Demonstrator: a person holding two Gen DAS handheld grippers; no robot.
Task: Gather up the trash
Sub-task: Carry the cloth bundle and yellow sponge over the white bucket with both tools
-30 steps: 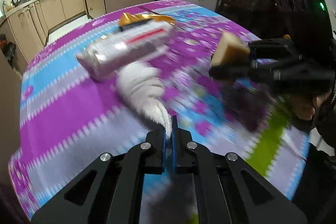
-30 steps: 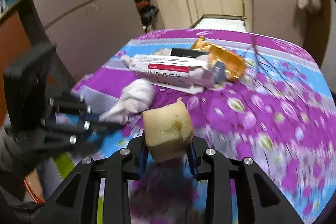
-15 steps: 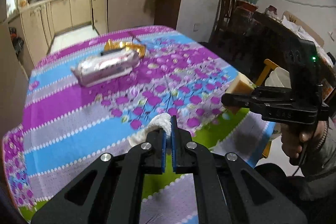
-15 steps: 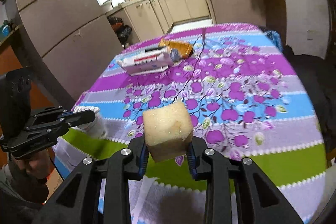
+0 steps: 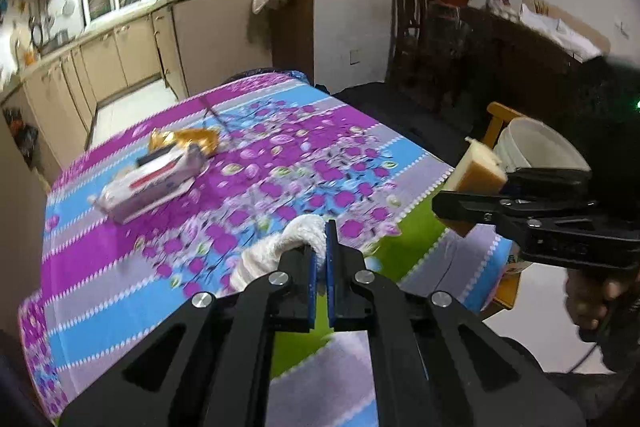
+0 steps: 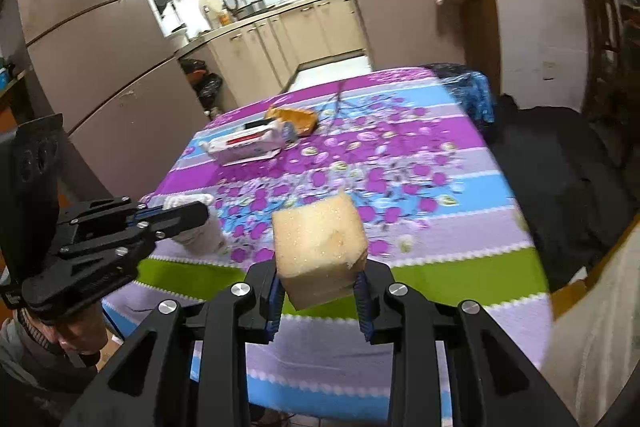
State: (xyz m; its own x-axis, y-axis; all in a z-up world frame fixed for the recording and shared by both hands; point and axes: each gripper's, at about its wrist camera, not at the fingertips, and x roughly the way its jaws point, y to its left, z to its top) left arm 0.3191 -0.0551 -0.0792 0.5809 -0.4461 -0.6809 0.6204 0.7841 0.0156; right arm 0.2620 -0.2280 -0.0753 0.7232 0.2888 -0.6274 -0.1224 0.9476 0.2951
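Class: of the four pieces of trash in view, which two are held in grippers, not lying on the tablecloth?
The yellow sponge block, clamped in the right gripper, and the white cloth, pinched in the left gripper. The white box and orange wrapper lie on the tablecloth.

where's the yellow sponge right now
The yellow sponge is clamped in the right gripper, held above the table's near green edge. In the left wrist view it sits at right, beside the white bucket.

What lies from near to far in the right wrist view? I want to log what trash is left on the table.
Yellow sponge held in the right gripper, then the white box on the tablecloth, then the orange wrapper behind it.
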